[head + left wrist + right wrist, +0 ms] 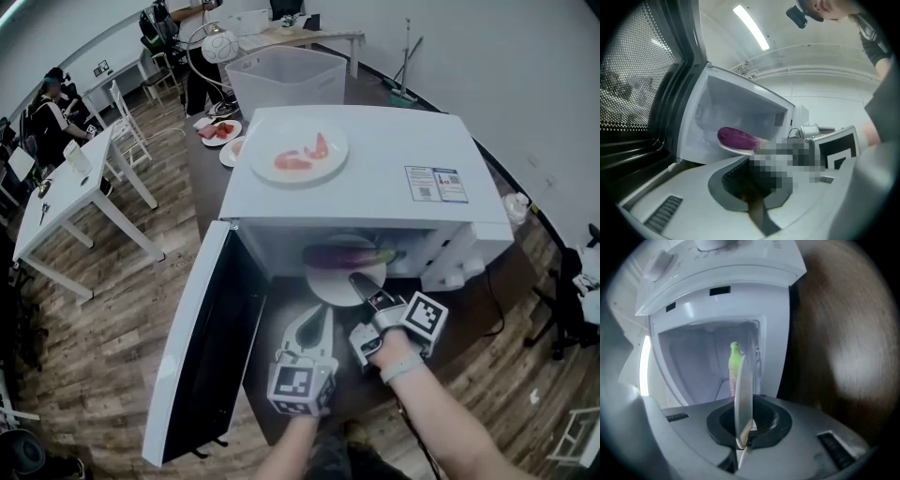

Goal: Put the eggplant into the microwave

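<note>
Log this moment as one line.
right gripper: shut on plate rim | eggplant: on plate at microwave opening | door: open

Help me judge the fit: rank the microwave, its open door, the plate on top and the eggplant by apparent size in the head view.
Largest to smallest:
1. microwave
2. open door, though it is nearer the camera, which may inflate it
3. plate on top
4. eggplant, nearly as long but far thinner
</note>
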Demonstrator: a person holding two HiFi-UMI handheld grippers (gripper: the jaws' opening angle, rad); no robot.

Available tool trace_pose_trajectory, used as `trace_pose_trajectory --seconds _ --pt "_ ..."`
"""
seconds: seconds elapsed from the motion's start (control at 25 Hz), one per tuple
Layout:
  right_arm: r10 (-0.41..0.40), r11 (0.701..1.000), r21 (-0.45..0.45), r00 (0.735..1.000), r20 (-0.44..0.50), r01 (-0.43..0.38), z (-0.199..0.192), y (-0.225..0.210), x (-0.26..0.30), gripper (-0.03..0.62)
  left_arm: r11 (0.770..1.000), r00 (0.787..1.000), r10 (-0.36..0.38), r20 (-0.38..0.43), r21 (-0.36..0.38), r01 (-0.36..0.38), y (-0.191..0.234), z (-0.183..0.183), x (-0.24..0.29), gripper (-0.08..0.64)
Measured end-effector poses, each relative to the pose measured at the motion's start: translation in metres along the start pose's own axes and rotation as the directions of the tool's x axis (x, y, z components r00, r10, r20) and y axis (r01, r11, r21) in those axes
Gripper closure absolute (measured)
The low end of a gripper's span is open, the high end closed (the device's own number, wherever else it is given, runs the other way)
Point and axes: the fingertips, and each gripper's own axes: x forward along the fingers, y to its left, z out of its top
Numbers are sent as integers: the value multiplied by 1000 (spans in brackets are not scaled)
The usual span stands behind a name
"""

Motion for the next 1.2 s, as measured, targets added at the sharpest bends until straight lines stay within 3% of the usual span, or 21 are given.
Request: trace_pose_trajectory --seconds 0.4,0.84,1.08,1.2 --pt "-6 1000 -6 1000 1 6 2 1 5 586 998 998 -58 -19 -6 58 -15 -3 6 557" --pt "-22 999 -38 998 -56 20 3 3 8 582 997 998 -50 -23 -51 49 -10 -1 10 557" --pt "-24 996 -93 992 -122 13 -2 7 8 508 993 999 -28 -21 -119 25 -4 -1 11 557" --pt "-38 993 -112 989 -146 21 -5 11 10 506 991 1000 -17 -15 -129 14 -2 1 13 557"
